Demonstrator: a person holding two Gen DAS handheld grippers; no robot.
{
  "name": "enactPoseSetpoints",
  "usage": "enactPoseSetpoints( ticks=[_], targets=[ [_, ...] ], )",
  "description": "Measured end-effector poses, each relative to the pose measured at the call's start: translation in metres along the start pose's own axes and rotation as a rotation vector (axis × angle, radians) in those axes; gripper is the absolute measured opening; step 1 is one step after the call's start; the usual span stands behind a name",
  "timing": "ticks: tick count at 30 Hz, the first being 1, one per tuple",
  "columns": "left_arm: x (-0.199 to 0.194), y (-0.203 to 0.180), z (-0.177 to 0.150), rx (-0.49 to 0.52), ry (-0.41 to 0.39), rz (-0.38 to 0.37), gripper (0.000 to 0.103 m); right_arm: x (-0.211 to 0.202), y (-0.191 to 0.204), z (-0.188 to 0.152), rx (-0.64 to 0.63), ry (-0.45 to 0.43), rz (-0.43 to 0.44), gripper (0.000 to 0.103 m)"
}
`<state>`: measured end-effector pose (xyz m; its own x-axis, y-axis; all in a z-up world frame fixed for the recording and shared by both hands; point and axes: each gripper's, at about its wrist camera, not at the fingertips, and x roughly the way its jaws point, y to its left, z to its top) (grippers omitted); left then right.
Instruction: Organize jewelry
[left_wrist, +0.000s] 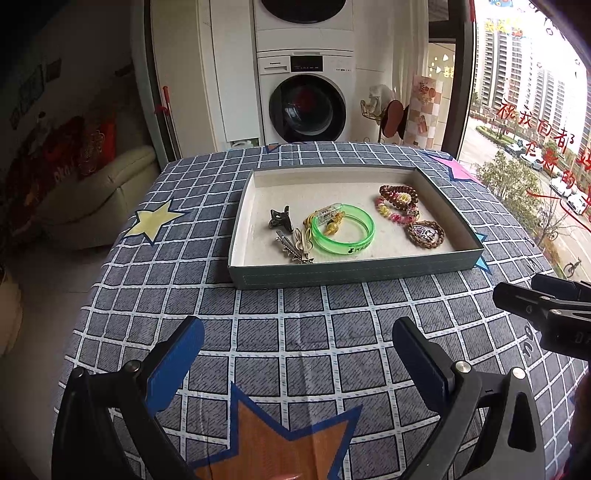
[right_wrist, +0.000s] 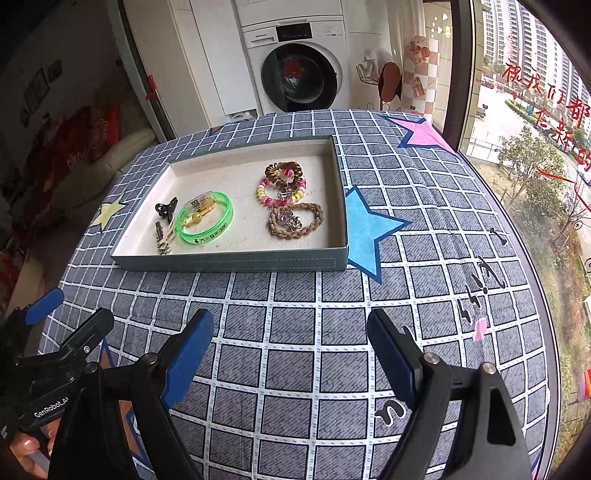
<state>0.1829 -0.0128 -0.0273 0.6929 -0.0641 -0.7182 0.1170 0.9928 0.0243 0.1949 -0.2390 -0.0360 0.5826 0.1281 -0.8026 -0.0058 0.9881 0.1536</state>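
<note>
Shallow grey-green tray (left_wrist: 332, 275) on checked tablecloth (left_wrist: 295, 332) holds translucent green bangle (left_wrist: 345, 230), coiled and braided bracelets (right_wrist: 282, 188), hair clips (left_wrist: 291, 247). Left gripper (left_wrist: 297, 332) and right gripper (right_wrist: 290, 332): jaws wide apart, empty.

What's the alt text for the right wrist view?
A shallow box on a blue checked tablecloth holds a green bangle, coiled hair ties, a braided bracelet and hair clips. The right claw hangs open and empty short of it, the left claw at lower left.

Washing machine (left_wrist: 306, 107) behind checked tablecloth (left_wrist: 295, 332), sofa (left_wrist: 96, 192) left.
</note>
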Motion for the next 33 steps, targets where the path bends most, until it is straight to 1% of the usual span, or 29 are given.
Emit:
enactPoseSetpoints(
  ticks=[8, 15, 17, 21, 25, 33],
  targets=[
    [-0.022, 0.001, -0.013, -0.019, -0.033, 0.011, 0.103, -0.026, 0.005, -0.020, -0.021, -0.073, -0.032, 0.087],
    [-0.043, -0.004, -0.016, -0.009, -0.100, 0.034, 0.103, -0.045, 0.014, -0.022, -0.042, -0.153, -0.049, 0.087],
    [-0.046, -0.004, -0.014, -0.007, -0.112, 0.035, 0.103, -0.048, 0.016, -0.022, -0.047, -0.167, -0.059, 0.087],
    [-0.049, -0.002, -0.011, -0.004, -0.135, 0.060, 0.103, -0.052, 0.016, -0.022, -0.042, -0.191, -0.071, 0.087],
    [-0.047, 0.001, -0.010, -0.020, -0.124, 0.055, 0.103, -0.053, 0.016, -0.022, -0.047, -0.204, -0.078, 0.087],
    [-0.045, 0.008, -0.009, -0.050, -0.111, 0.048, 0.103, -0.053, 0.020, -0.024, -0.056, -0.202, -0.076, 0.087]
  ],
)
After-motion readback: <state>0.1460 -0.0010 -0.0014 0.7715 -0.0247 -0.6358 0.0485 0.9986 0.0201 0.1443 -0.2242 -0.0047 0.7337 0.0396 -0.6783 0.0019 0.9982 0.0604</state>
